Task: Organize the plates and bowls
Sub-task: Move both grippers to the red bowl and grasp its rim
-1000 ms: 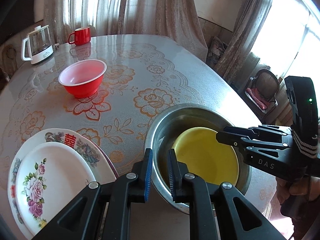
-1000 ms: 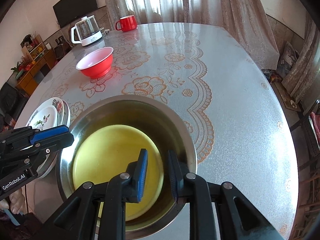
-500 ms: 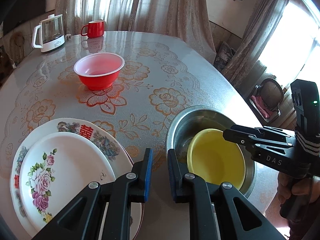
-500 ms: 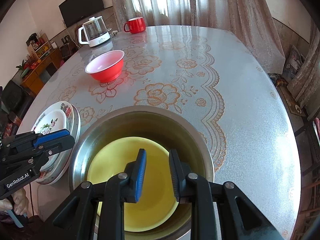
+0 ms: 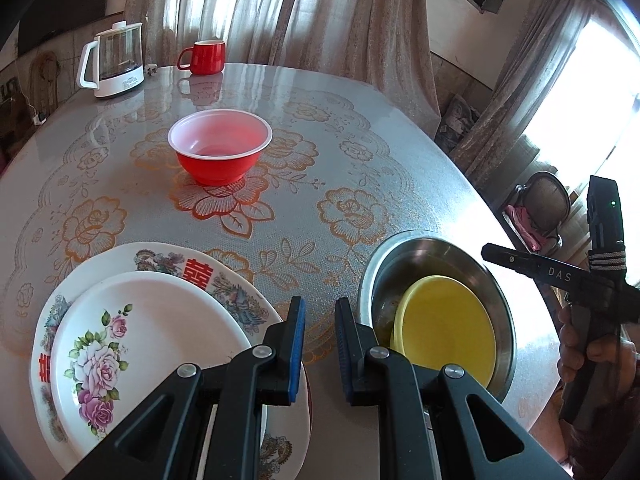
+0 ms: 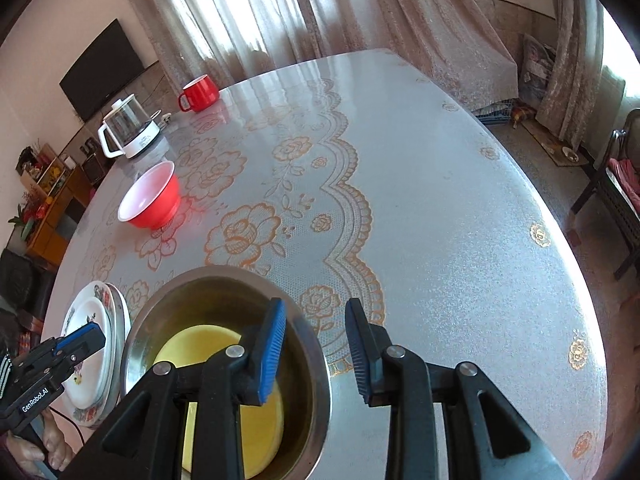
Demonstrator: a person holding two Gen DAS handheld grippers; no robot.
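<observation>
1. My left gripper (image 5: 320, 316) is nearly closed, a narrow gap between its blue pads, nothing in it. It hangs over the bare tablecloth between the plate stack and the steel basin.
2. My right gripper (image 6: 316, 328) has just been opening; its jaws stand apart and empty, with the near right rim of the steel basin (image 6: 316, 360) below the gap, not touched by the pads.
3. The yellow bowl (image 5: 444, 328) sits inside the steel basin (image 5: 400, 252), leaning toward the near wall.
4. The 2 plates are stacked at the near left of the table (image 6: 440, 200): the rose plate (image 5: 152, 320) lies on top of the larger plate with red characters (image 5: 196, 272).
5. The red bowl (image 5: 220, 148) stands upright alone, farther out toward the table's middle, well apart from the stack and the basin.
6. At the far edge stand a red mug (image 5: 206, 58) and a glass kettle (image 5: 116, 64), near each other.
7. Seen from the left camera, my right hand (image 5: 592, 352) grips its tool's handle beyond the basin.
</observation>
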